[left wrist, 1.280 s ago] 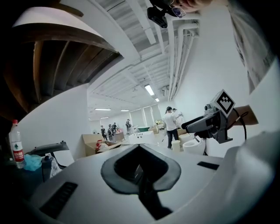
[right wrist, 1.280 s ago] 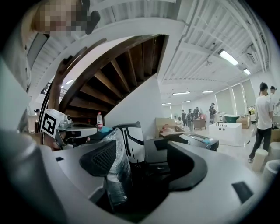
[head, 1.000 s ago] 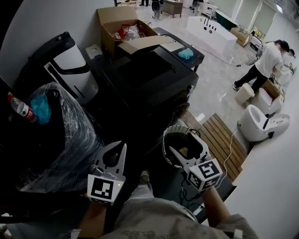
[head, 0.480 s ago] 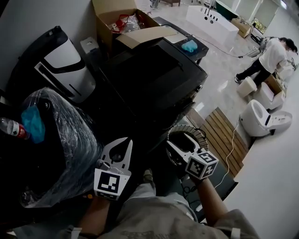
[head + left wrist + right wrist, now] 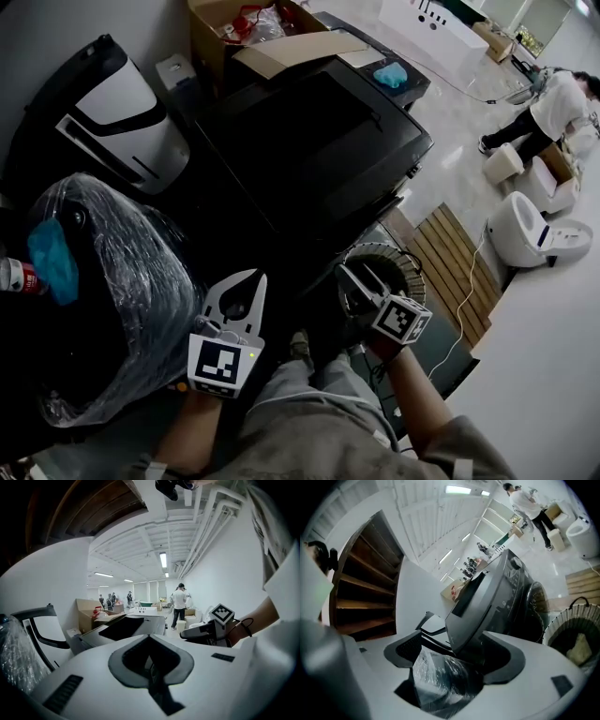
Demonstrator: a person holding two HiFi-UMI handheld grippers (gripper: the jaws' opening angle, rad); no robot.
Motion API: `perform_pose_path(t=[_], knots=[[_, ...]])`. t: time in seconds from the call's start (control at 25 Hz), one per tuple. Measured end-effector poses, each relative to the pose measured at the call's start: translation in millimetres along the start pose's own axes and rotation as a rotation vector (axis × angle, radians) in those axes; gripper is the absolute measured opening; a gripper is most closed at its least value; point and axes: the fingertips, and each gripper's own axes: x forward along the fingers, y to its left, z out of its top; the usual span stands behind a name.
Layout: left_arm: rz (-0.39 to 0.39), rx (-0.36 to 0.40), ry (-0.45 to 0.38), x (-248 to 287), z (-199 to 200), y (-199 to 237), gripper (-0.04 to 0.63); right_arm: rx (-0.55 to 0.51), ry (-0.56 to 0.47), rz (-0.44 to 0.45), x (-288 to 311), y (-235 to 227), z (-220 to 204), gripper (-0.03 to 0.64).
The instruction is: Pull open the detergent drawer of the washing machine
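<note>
There was one black front-loading washing machine (image 5: 319,141), one open brown cardboard box (image 5: 281,56), one dark appliance wrapped in clear plastic film (image 5: 112,272) and one curved black-and-white appliance (image 5: 117,127). One crumpled blue cloth (image 5: 389,73) lay behind. The floor (image 5: 441,122) held one round woven basket (image 5: 375,251), one slatted wooden platform (image 5: 450,258), one long white bathtub (image 5: 431,17) and one white toilet (image 5: 525,230) counted for certain. One person in a white top (image 5: 558,98) was near; distant others were too small to count.
</note>
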Motion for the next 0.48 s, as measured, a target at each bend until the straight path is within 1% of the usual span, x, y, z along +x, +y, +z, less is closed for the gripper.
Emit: perform_pose_path(t=[0.08, 0.2, 0.32, 0.48], knots=[[0.002, -0.011, 0.007, 6.1, -5.6, 3.8, 0.015, 0.039, -0.003, 0.007, 9.3, -7.6, -1.2, 0.381], [-0.003, -0.008, 0.023, 17.3, -9.5, 7.7, 0.015, 0.064, 0.001, 0.012, 21.0, -19.0, -0.9, 0.382], [-0.001, -0.026, 0.027, 30.2, -14.1, 10.0, 0.015, 0.108, -0.011, 0.015, 30.5, -32.9, -1.8, 0.382], [0.006, -0.03, 0.035, 46.7, -20.5, 10.8, 0.015, 0.157, -0.001, 0.066, 43.5, -45.5, -7.6, 0.39]])
